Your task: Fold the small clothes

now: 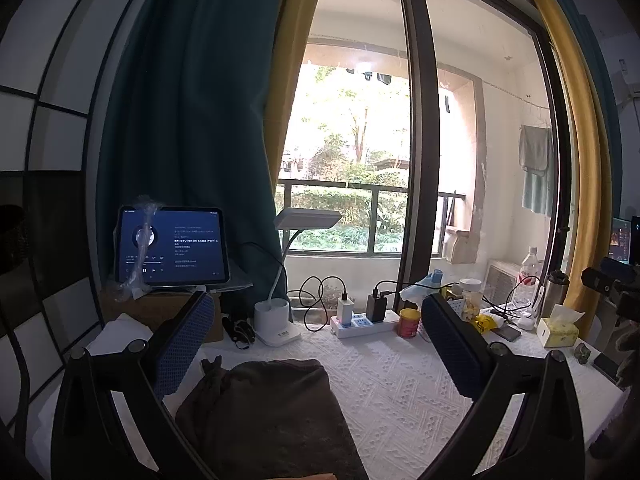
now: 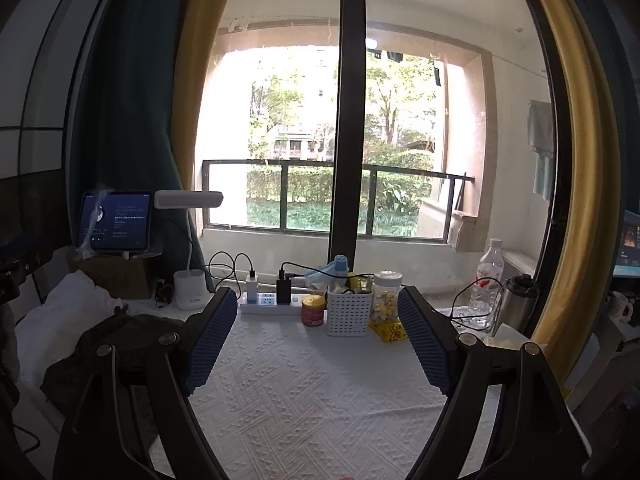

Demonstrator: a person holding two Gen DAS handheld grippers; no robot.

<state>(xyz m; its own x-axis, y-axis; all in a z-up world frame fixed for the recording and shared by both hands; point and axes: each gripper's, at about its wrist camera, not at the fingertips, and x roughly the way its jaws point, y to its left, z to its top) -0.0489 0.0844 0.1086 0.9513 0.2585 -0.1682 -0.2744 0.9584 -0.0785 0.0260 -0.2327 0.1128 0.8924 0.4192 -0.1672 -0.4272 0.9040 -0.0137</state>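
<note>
A dark brown garment [image 1: 264, 412] lies bunched on the white patterned tablecloth [image 1: 400, 392], low between the fingers of my left gripper [image 1: 320, 320]. That gripper is open and holds nothing. In the right wrist view the same dark garment [image 2: 100, 344] lies at the left, partly hidden behind the left finger [image 2: 208, 344]. My right gripper [image 2: 316, 320] is open too, hovering over bare tablecloth [image 2: 312, 400] with nothing between its blue pads. The other gripper's body [image 1: 612, 280] shows at the far right edge of the left wrist view.
Along the table's back edge stand a tablet [image 1: 172, 246] on a box, a white desk lamp [image 1: 276, 320], a power strip [image 1: 364, 322] with chargers, a red tin [image 2: 313, 311], a white basket [image 2: 347, 312], a jar [image 2: 386, 296], bottles [image 2: 486, 280] and a tissue box [image 1: 558, 330]. A large window lies behind.
</note>
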